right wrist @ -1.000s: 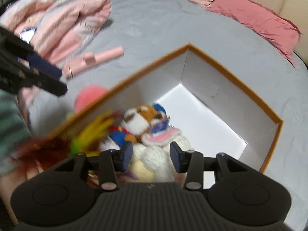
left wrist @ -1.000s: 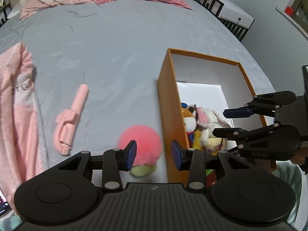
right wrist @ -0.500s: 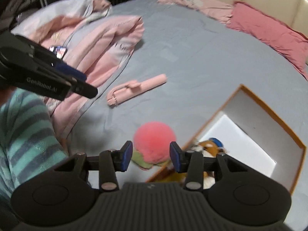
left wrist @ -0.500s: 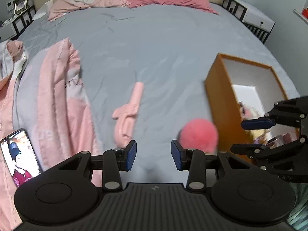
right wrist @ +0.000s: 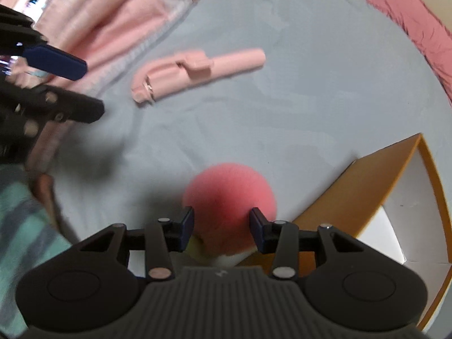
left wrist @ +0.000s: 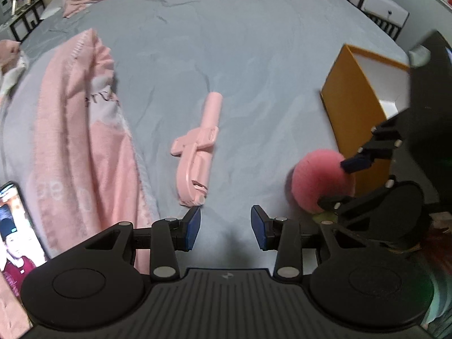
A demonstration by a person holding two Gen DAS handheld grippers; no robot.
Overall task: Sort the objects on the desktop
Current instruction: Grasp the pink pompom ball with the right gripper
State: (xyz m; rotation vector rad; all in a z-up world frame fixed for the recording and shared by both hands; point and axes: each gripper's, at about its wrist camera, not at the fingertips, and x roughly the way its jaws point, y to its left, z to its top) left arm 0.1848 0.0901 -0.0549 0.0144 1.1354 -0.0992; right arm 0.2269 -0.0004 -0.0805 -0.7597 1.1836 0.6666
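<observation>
Right gripper (right wrist: pixel 221 227) was lowered with fingers apart around the pink plush ball (right wrist: pixel 230 197), which lay on the grey bedsheet (left wrist: pixel 254 65) just beside the orange box (right wrist: pixel 375 186). Left gripper (left wrist: pixel 226 227) hovered, jaws spread and empty, near the pink selfie stick (left wrist: pixel 199 152).

I see a fuzzy pink ball (right wrist: pixel 228 197) on the bed beside the orange box (right wrist: pixel 367 195); a pink stick (right wrist: pixel 197 73) lies farther off.
</observation>
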